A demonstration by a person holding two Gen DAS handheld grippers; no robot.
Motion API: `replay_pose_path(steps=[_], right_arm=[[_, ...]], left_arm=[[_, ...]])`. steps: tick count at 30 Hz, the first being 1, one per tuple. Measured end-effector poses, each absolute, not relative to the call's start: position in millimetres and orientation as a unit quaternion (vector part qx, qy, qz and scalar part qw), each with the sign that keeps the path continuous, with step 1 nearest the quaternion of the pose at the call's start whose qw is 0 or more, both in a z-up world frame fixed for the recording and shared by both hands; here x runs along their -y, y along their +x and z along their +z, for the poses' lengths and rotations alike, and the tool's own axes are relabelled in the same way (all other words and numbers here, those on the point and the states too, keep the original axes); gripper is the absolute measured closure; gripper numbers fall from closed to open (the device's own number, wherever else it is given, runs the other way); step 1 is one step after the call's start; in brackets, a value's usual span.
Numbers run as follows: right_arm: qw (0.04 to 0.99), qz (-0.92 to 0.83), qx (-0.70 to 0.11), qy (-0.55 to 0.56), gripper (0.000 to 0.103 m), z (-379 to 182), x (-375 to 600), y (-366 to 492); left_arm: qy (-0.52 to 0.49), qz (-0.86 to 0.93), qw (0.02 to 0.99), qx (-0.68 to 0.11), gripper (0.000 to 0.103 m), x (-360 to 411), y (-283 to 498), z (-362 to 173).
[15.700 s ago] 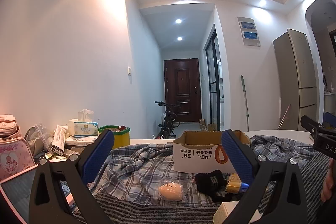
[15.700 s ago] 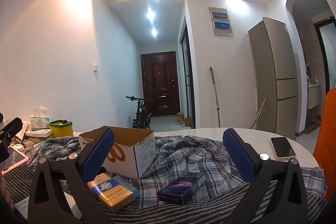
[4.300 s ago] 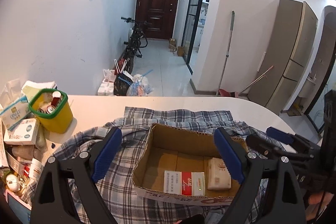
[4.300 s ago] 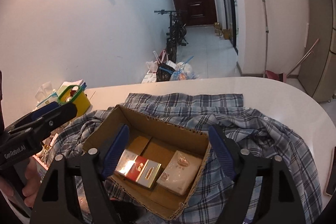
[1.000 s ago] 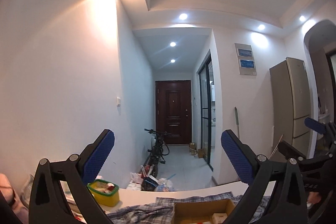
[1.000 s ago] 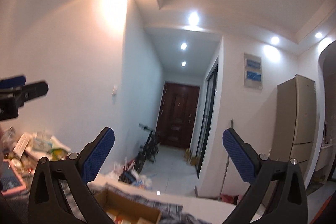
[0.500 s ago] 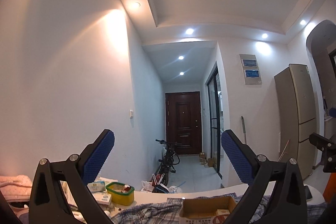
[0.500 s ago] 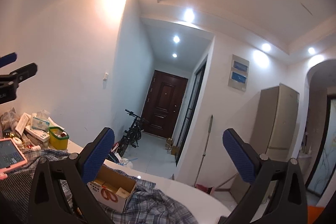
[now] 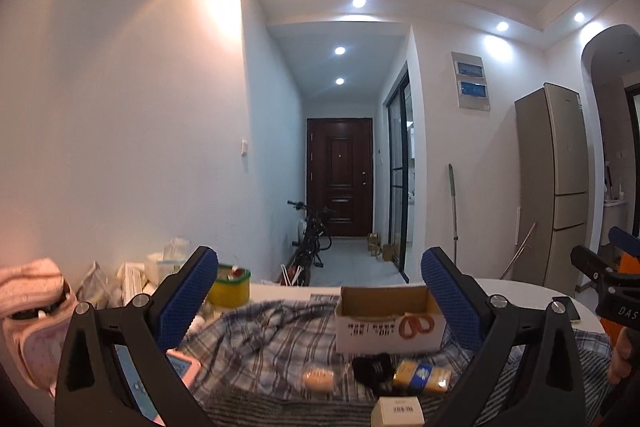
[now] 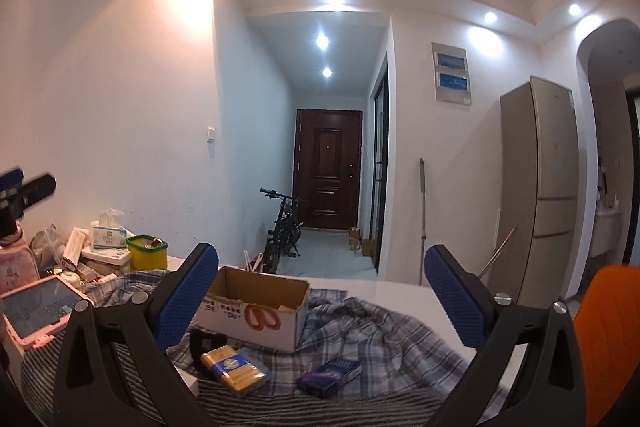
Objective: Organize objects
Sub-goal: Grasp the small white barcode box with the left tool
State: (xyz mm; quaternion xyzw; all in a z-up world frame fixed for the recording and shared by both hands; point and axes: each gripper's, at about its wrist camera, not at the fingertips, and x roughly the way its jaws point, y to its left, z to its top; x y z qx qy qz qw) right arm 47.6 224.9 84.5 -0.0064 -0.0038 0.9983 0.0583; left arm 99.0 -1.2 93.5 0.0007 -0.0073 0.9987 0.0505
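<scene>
Round white worktop [image 10: 404,291] draped in plaid cloth [image 10: 360,327]. Cardboard box [image 9: 386,319] mid-cloth for collecting; yellow pack [image 10: 234,375] and dark pack [image 10: 329,378] loose in front. Left claw [image 9: 320,293] and right claw [image 10: 322,291] both spread wide, empty, poised for picking.

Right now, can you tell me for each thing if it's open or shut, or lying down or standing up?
left gripper: open, holding nothing
right gripper: open, holding nothing
cardboard box: open at the top, upright on the plaid cloth
yellow pack: lying flat, outside the box
dark blue pack: lying flat, outside the box
tablet: screen lit
brown door: shut
</scene>
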Motion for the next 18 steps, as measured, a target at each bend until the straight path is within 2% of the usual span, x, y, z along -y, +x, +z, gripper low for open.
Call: replay_pose_path(steps=[5,9,14,18], right_arm=[[0.084,0.995,-0.055,-0.011,0.0,50,-233,63],[0.08,0.995,-0.063,-0.002,0.0,24,-234,71],[0.067,0.997,-0.045,-0.011,0.0,6,-226,61],[0.079,0.997,-0.017,-0.009,0.0,2,-219,57]], left_arm=[[-0.01,0.999,0.03,0.003,0.0,-2,101,58],[-0.027,0.999,0.015,0.043,0.0,3,105,14],[-0.084,0.994,0.054,0.046,0.0,-5,79,-8],[-0.072,0.996,0.046,0.029,0.0,-11,77,-5]])
